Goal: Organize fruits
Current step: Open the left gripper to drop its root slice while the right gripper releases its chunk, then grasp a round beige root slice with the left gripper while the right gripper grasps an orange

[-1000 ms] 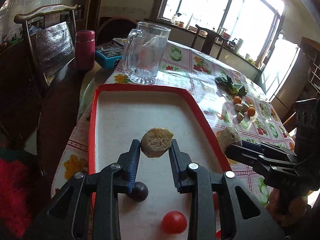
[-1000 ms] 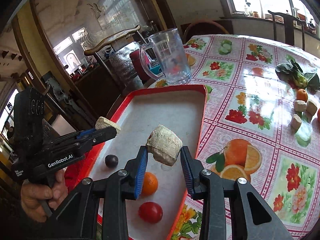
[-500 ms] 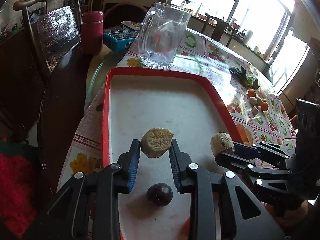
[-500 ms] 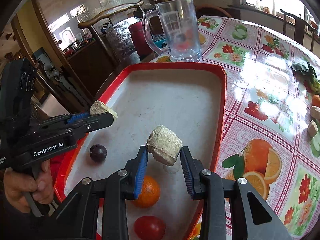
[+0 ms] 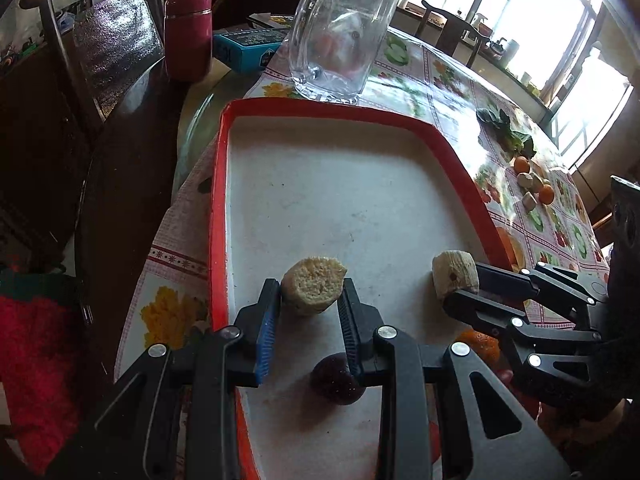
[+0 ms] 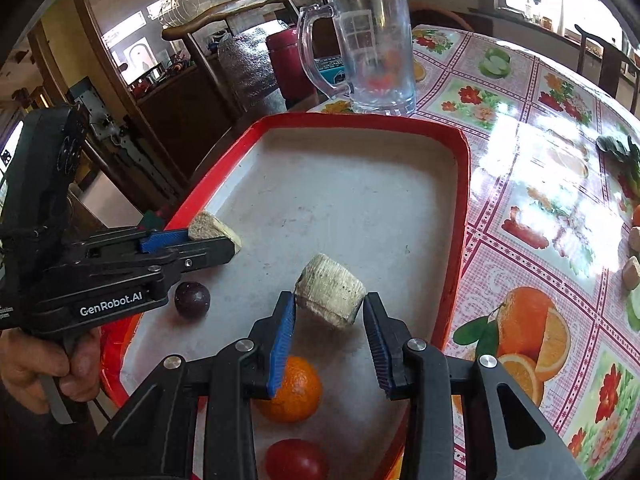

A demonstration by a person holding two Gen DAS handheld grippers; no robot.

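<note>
My left gripper (image 5: 310,300) is shut on a beige cut fruit chunk (image 5: 313,285) and holds it over the near left part of the red-rimmed white tray (image 5: 218,184). My right gripper (image 6: 329,309) is shut on a second beige chunk (image 6: 330,300) over the tray's near right part. In the right wrist view the left gripper (image 6: 224,242) with its chunk (image 6: 212,229) is at the tray's left rim. In the left wrist view the right gripper (image 5: 460,288) is at the right. A dark plum (image 6: 192,300), an orange (image 6: 294,390) and a tomato (image 6: 296,460) lie in the tray.
A glass mug (image 5: 340,36) stands just beyond the tray's far rim. A maroon flask (image 5: 188,36) and a blue box (image 5: 244,46) stand behind it. Small oranges (image 5: 522,165), beige chunks (image 5: 525,180) and green leaves (image 5: 504,130) lie on the floral tablecloth at the far right.
Both grippers have moved forward over the tray with their chunks still held. The mug and the tray's far rim look nearer. The plum now sits under my left gripper's right finger.
</note>
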